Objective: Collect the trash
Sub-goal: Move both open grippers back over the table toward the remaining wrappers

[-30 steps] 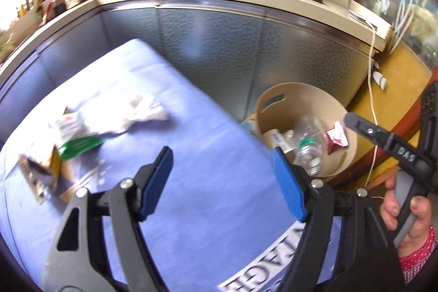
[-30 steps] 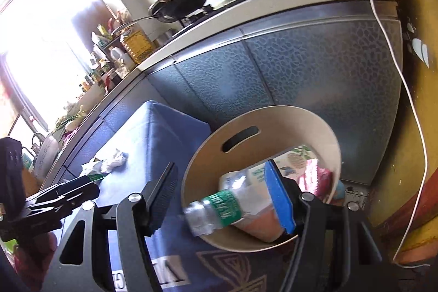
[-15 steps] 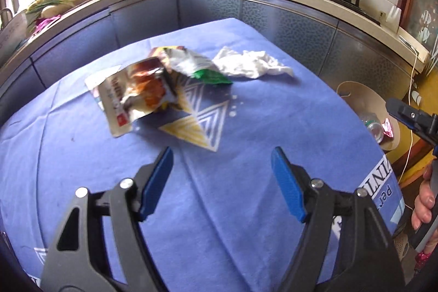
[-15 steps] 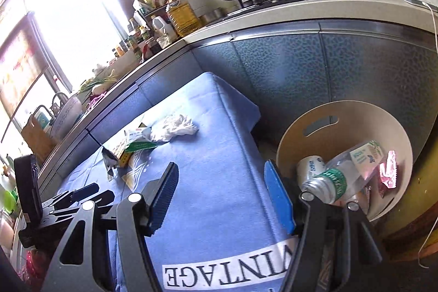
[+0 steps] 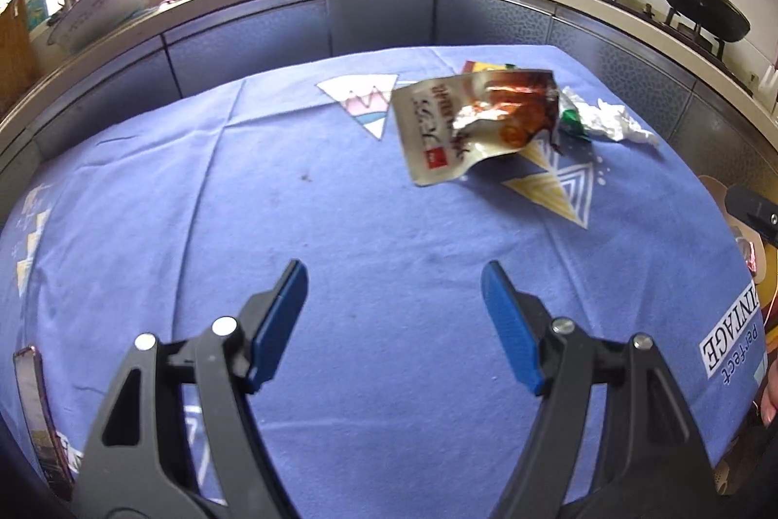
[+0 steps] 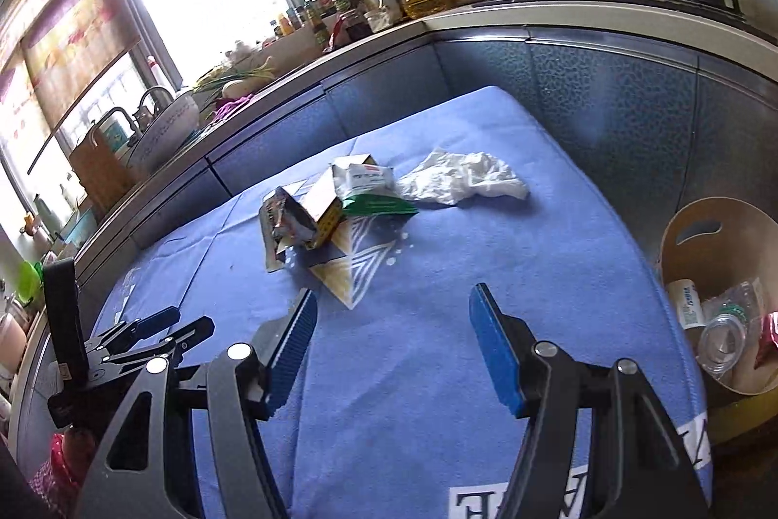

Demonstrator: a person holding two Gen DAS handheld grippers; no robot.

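Centrally, glossy crinkled snack pouch [image 5: 479,125] — crumpled white tissue [image 6: 464,177], woven blue cloth [image 5: 340,237]

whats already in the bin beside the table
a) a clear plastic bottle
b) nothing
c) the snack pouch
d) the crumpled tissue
a: the right wrist view shows a clear bottle lying inside the bin, while the tissue and the pouch lie on the table.
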